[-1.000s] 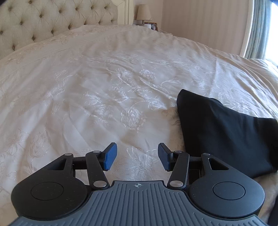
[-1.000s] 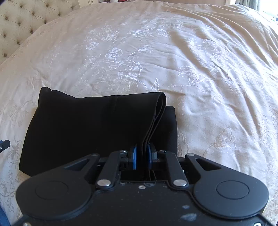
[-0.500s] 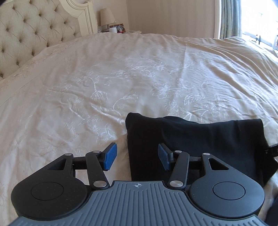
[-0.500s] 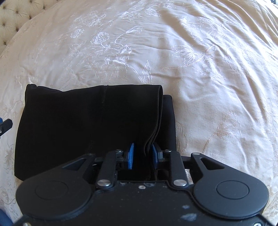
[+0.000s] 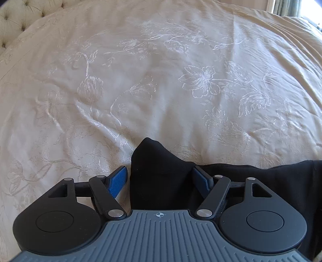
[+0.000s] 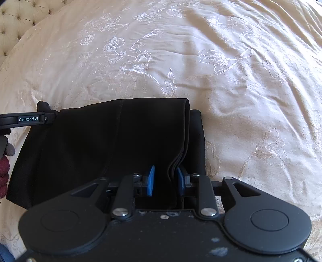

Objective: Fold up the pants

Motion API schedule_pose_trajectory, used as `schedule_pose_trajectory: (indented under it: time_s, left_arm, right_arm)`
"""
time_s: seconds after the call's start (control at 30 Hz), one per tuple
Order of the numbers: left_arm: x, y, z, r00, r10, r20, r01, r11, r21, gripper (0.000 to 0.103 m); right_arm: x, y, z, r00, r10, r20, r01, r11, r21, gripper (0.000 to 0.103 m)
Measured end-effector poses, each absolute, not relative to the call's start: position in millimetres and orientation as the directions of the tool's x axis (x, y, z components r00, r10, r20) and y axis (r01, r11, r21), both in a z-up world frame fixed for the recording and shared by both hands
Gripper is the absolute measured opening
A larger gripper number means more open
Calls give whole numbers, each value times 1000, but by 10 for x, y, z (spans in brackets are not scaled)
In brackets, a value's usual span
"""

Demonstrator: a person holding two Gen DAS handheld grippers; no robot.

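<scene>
Left wrist: pants (image 5: 161, 177) corner between opening left claw (image 5: 160, 179)

Bedroom, embroidered bedspread (image 5: 161, 80), tufted headboard (image 5: 12, 18)

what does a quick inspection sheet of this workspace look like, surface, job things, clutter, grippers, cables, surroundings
surface: cream bedspread with pale floral embroidery, lightly wrinkled
job's things: black pants folded into a compact stack, layered edges showing on the stack's right side
clutter: nothing seen
grippers: left gripper jaws opening, a raised corner of the pants between them, pads not pressing; right gripper jaws opening around the stack's layered edge, pads apart from the fabric
cables: nothing seen
surroundings: tufted headboard at upper left; a dark red sleeve at the left edge
</scene>
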State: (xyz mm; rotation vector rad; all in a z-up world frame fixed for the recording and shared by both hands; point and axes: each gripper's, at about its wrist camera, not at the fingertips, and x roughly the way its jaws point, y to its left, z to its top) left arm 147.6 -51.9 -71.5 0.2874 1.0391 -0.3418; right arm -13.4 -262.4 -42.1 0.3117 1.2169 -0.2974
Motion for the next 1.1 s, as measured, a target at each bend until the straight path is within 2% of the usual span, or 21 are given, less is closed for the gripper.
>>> schedule_pose_trajectory:
  time_s: [0.17, 0.33, 0.53, 0.6, 0.67, 0.73, 0.8, 0.97, 1.1]
  left_arm:
    - [1664, -356, -662, 396, -207, -894, 349, 935, -62, 75]
    - [1599, -87, -245, 523, -190, -831, 292, 956, -35, 74]
    - [1188, 163, -155, 504, -292, -813, 343, 931, -121, 75]
    - [985, 134, -313, 478, -288, -830, 382, 919, -98, 75]
    - [771, 99, -521, 471, -225, -853, 415, 910, -11, 76]
    - [584, 104, -663, 510, -199, -837, 429, 902, 48, 79]
    - [465, 151, -673, 552, -201, -809, 412, 910, 55, 81]
    - [537, 185, -601, 523, -210, -826, 426, 904, 40, 81]
    - [596, 130, -613, 509, -213, -834, 448, 893, 46, 82]
  right_arm:
    - [-165, -2649, -424, 327, -48, -944, 394, 915, 90, 28]
    - [-165, -2642, -425, 327, -49, -944, 393, 915, 88, 28]
    - [-156, -2679, -413, 325, -37, -945, 405, 909, 103, 28]
    - [-151, -2672, -410, 322, -40, -946, 402, 910, 98, 28]
    - [-155, -2664, -407, 323, -42, -945, 405, 909, 98, 28]
    - [-160, -2666, -398, 324, -40, -945, 407, 908, 101, 28]
    - [-163, -2702, -388, 324, -25, -946, 419, 900, 120, 29]
    - [-238, -2898, -285, 364, 47, -930, 464, 857, 225, 34]
    - [-355, -3108, -29, 465, -29, -885, 489, 841, 230, 41]
